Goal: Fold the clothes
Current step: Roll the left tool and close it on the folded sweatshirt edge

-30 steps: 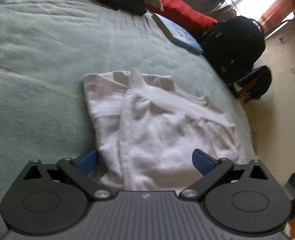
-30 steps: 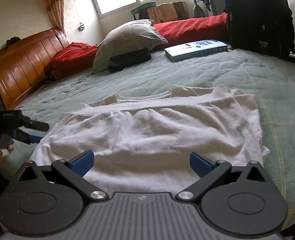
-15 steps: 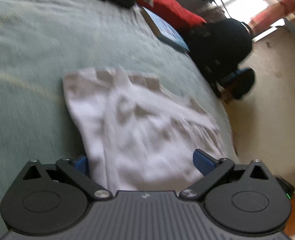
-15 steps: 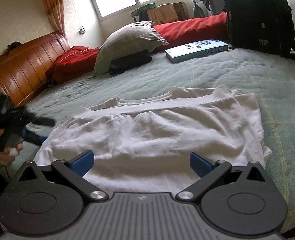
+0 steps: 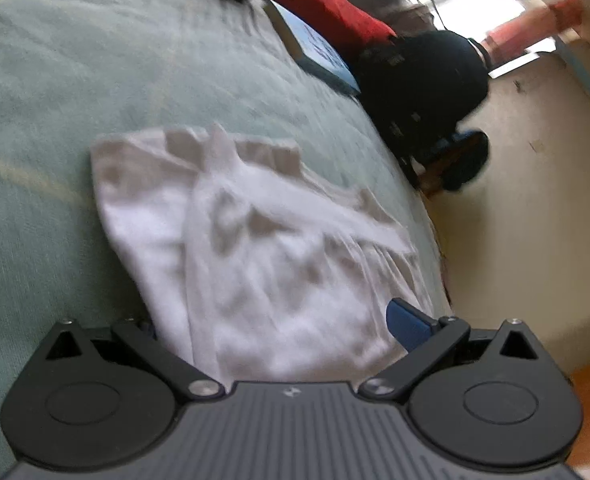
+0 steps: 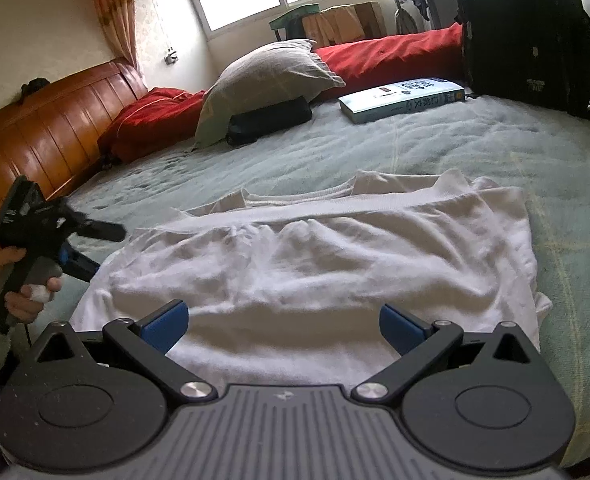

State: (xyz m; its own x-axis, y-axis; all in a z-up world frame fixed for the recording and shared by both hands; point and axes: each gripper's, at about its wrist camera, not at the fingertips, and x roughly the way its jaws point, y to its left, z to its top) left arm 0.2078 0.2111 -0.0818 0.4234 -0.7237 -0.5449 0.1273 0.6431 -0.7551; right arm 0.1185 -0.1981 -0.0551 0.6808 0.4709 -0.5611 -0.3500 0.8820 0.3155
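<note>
A white garment [image 6: 315, 264] lies partly folded and wrinkled on the green bedspread [image 6: 495, 148], its ribbed hem band running across the top. My right gripper [image 6: 283, 322] hovers open over the garment's near edge, nothing between its blue fingers. The left gripper [image 6: 103, 250], held by a hand, sits at the garment's left side with its jaws apart. In the blurred left wrist view the garment [image 5: 263, 264] fills the gap of the open left gripper [image 5: 279, 320]. Its left finger is mostly hidden by the cloth edge, and its right finger [image 5: 409, 320] rests above the fabric.
Toward the headboard [image 6: 35, 120] lie a grey pillow [image 6: 267, 76], red quilts [image 6: 391, 56], a black pouch [image 6: 271, 120] and a book [image 6: 403, 98]. A black backpack [image 6: 527, 36] stands at the bed's far right. The bed edge and floor [image 5: 515, 240] are right of the garment.
The left gripper has moved in against the garment's side edge, so the cloth now covers its left finger. The right gripper has barely moved. The garment lies as before.
</note>
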